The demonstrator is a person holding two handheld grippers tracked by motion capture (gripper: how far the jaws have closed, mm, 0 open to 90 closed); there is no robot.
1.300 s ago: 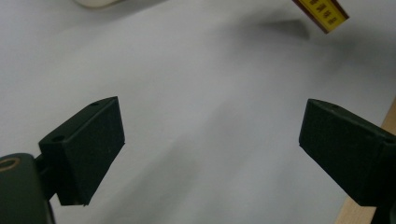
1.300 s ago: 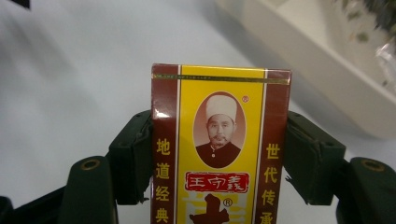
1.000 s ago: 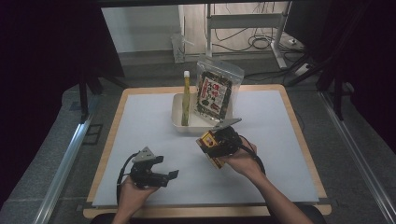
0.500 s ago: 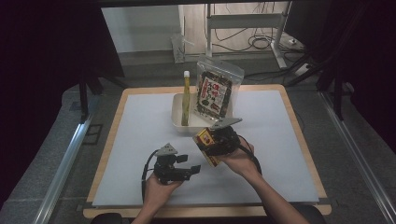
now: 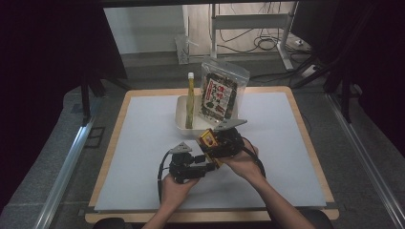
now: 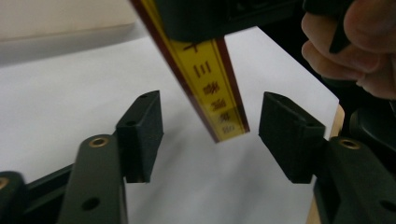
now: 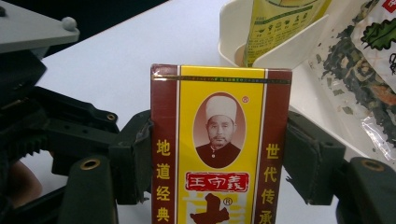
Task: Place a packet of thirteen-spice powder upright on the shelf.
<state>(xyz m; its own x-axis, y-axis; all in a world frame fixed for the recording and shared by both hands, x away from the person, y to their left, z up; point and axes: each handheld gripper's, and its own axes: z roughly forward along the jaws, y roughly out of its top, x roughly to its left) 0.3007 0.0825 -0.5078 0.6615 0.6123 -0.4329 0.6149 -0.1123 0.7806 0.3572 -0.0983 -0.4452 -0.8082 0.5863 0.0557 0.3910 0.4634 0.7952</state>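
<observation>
Since the earlier frames the left gripper (image 5: 203,164) has slid rightward to meet the right gripper (image 5: 210,139) at lower centre. Its jaws gape on either side of the yellow-and-maroon box (image 7: 219,154), not touching it, while the right gripper clamps that box. This looks like a handover; next, the left jaws need closing squarely on the box's free end.
</observation>
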